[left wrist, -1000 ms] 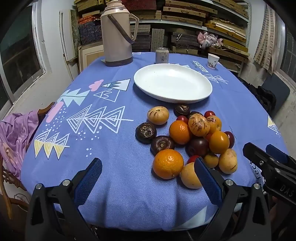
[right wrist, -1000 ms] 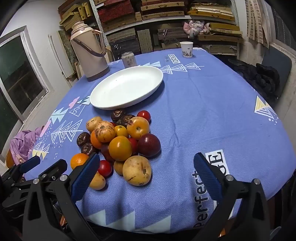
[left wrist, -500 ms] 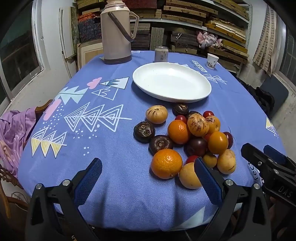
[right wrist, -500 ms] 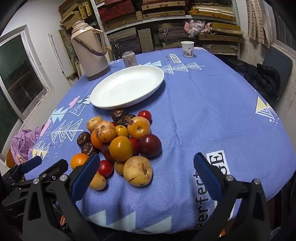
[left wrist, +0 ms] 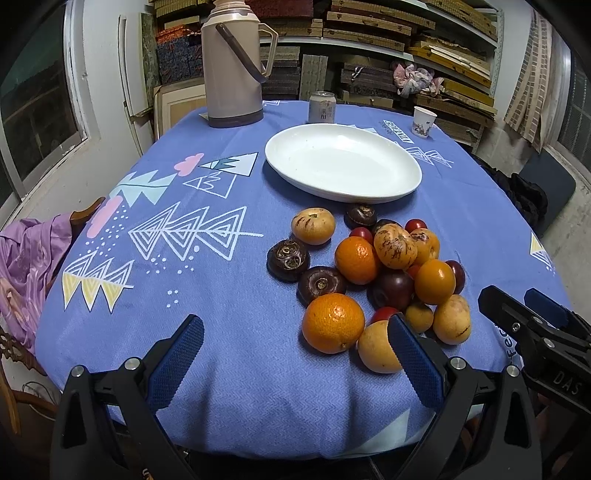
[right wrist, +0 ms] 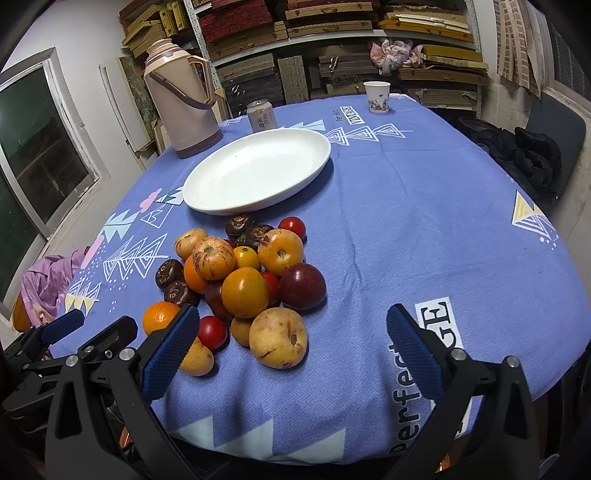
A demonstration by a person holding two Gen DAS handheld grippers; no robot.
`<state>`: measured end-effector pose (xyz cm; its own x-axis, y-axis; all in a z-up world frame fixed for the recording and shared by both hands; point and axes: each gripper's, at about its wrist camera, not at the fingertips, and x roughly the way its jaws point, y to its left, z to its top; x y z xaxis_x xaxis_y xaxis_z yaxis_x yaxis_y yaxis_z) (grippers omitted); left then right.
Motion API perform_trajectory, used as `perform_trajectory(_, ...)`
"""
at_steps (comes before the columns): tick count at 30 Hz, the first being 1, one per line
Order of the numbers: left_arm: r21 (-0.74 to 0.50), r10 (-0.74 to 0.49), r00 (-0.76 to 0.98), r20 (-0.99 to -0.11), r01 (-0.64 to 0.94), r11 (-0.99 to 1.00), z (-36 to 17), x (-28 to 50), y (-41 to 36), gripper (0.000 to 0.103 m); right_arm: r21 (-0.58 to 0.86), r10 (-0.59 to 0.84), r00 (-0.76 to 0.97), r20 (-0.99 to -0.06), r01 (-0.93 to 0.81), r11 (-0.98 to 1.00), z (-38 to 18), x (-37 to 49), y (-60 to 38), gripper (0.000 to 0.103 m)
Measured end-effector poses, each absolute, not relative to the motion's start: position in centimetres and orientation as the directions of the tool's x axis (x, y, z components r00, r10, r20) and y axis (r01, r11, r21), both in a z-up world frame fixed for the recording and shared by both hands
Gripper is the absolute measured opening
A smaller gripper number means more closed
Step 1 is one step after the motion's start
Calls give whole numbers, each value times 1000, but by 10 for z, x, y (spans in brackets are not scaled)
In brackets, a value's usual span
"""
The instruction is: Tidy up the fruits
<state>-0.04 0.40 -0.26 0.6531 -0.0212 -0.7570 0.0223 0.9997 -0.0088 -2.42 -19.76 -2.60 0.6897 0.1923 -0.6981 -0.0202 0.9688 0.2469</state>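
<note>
Both the left claw and right claw gape empty over the worktop's near edge, their pads partly hiding the fruit pile heaped before the white plate.

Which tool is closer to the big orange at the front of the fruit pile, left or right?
Left. The left tool, open, frames the big orange, which lies just ahead by its right finger. The right tool, also open, sits further right, the orange beyond its left finger.

Storeroom (shelves of stacked boards)
</note>
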Motion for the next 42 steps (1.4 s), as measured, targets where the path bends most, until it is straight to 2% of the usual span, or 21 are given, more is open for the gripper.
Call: perform_trajectory(42,-17,-21,642,-766,12,1000,-5,-1,8,100,239,190,690,-698,-26,971,-29,-27,-193,99)
